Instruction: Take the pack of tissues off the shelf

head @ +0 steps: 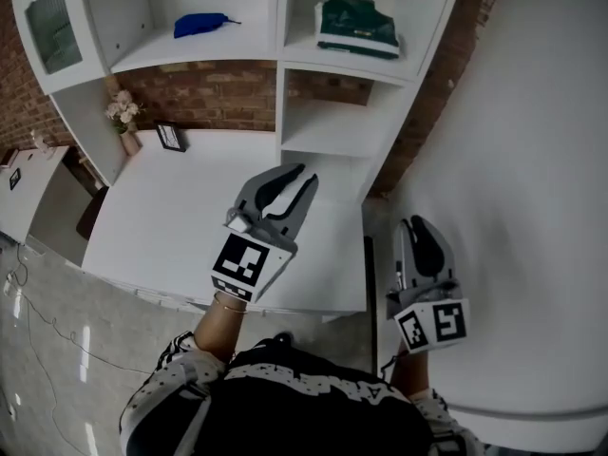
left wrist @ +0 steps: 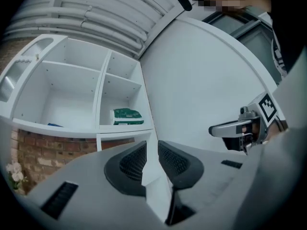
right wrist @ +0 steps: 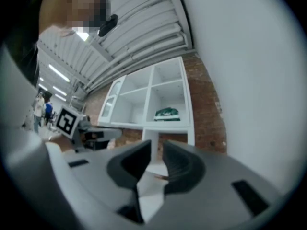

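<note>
Tissue pack (head: pixel 357 27) by shelf (head: pixel 282 27) front edge

The print on the green pack of tissues (head: pixel 356 27) is too small to read. The blue thing (head: pixel 201 24) on the upper left shelf (head: pixel 237 42) is too small to name; the left gripper view catches only a sliver of it. The framed picture (head: pixel 171 137) at the counter's (head: pixel 190 217) back left corner is too small to make out. The right tongs (right wrist: pixel 154 150) look blurred in their own view.
</note>
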The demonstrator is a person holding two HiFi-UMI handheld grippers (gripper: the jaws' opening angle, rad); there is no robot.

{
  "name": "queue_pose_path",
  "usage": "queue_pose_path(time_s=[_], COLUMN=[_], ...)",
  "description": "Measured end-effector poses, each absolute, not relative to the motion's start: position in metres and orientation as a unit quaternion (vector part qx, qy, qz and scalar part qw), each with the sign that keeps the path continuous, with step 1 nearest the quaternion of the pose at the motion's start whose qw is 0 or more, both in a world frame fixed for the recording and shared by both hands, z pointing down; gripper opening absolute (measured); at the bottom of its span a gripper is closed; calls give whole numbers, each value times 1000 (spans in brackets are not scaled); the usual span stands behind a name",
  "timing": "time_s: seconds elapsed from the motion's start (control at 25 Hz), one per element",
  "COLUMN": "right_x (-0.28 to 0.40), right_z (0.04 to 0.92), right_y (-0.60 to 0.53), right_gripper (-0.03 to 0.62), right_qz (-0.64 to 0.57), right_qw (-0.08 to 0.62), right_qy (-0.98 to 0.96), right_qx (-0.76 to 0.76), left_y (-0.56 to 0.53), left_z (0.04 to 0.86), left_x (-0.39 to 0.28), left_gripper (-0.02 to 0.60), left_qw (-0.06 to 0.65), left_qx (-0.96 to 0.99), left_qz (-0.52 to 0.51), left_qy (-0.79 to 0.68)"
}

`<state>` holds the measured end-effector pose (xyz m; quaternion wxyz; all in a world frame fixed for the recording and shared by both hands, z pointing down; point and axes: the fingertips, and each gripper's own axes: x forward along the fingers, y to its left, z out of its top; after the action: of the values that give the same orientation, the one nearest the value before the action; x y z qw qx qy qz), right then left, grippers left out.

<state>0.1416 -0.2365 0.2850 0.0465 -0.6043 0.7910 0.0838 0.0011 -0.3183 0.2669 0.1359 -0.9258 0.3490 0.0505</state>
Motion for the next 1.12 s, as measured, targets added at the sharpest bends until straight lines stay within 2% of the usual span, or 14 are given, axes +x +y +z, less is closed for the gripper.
queue_pose_path(time_s=[0.32, 0.76, 1.12], right_x=[132, 141, 159], right_z=[277, 262, 253], right_y=[-266, -298, -310], right_gripper=[78, 78, 78], right_qz=[90, 99, 103], right_qw=[47, 61, 77], right_qy=[778, 787, 799], right_qx=[-620, -606, -588], left_y=[-380, -464, -527], left_z=[232, 168, 153], left_x=[2, 12, 34], left_gripper=[129, 181, 212], left_qw=[165, 171, 160], left_qx=[-922, -896, -877], left_qz=[58, 57, -4], left_qy=[345, 406, 452])
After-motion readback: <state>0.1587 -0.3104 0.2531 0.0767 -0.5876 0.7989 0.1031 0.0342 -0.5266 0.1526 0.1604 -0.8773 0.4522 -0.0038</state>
